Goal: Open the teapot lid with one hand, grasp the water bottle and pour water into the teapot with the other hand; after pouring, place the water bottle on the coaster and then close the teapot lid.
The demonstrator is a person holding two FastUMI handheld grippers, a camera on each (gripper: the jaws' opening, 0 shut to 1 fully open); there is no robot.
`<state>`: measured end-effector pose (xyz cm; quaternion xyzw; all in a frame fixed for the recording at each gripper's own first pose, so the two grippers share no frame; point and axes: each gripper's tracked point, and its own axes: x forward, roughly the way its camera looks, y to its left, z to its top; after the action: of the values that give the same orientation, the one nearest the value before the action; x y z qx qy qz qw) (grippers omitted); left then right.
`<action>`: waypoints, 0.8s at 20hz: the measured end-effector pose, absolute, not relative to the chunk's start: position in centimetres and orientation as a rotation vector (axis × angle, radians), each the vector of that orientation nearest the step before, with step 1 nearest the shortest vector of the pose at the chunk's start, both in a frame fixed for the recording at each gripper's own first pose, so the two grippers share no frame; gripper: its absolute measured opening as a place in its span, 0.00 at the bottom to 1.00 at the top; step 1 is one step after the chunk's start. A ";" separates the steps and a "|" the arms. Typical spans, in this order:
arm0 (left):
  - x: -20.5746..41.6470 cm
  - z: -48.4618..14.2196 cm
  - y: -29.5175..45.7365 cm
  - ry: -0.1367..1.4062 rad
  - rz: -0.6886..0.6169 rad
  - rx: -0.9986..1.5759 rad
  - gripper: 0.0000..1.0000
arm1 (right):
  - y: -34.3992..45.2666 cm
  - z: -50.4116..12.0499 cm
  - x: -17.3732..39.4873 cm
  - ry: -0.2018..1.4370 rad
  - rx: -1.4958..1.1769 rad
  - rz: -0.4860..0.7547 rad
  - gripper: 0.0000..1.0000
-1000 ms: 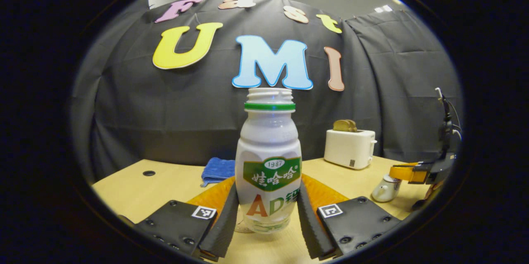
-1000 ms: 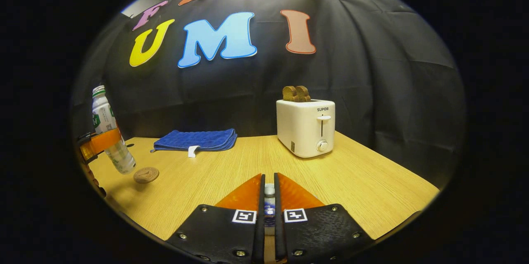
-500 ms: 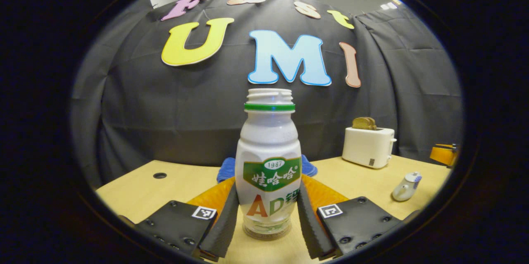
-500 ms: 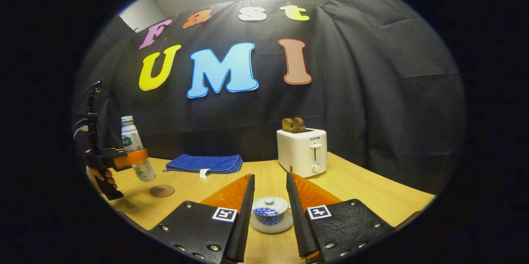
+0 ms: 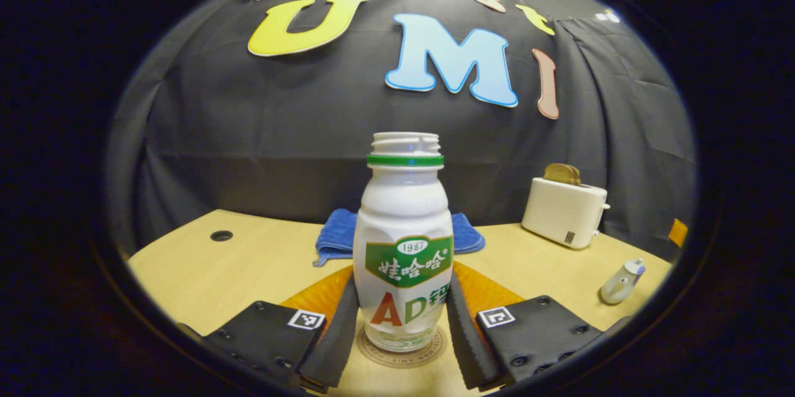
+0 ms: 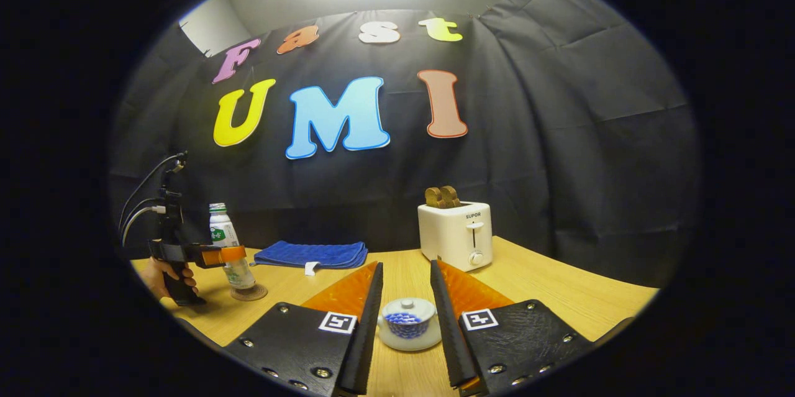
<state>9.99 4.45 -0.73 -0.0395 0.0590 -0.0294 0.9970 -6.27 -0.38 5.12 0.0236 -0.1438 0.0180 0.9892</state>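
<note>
The white water bottle [image 5: 402,241], uncapped with a green neck ring, stands upright on the round brown coaster [image 5: 428,350]. My left gripper [image 5: 402,297] is shut on its lower body, one finger on each side. In the right gripper view the same bottle [image 6: 225,241] on the coaster [image 6: 256,292] is at the far left, with a hand [image 6: 163,274] holding the left gripper [image 6: 227,255]. My right gripper [image 6: 405,273] is open. The small white teapot [image 6: 407,325] with a blue pattern sits on the table between its fingers, lid on, untouched. The teapot [image 5: 621,283] also appears at the right of the left gripper view.
A white toaster [image 6: 456,235] holding toast stands at the back of the wooden table [image 6: 559,297], and a folded blue cloth [image 6: 310,254] lies by the wall. The table has a round cable hole [image 5: 221,235] at the left. Cables rise from the left gripper's handle.
The bottle came down onto the coaster in my left gripper. My right gripper opened off the teapot lid and drew back; the lid now rests on the teapot.
</note>
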 end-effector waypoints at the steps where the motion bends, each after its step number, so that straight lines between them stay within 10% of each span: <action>1: 9.9 -0.9 4.4 0.128 -0.066 -0.080 0.75 | -0.4 5.1 -6.3 -0.287 0.050 0.037 0.47; 10: 10.1 -1.4 4.2 0.139 -0.067 -0.071 0.71 | 0.2 5.0 -6.2 -0.287 0.036 0.050 0.47; 16: 10.1 -1.0 4.1 0.112 -0.064 -0.071 0.94 | 0.3 5.0 -6.3 -0.289 0.038 0.055 0.47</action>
<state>10.12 4.12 -0.96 -0.0353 0.0561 -0.0322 0.9973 -6.28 0.25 5.04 0.0188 -0.1440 0.0276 0.9890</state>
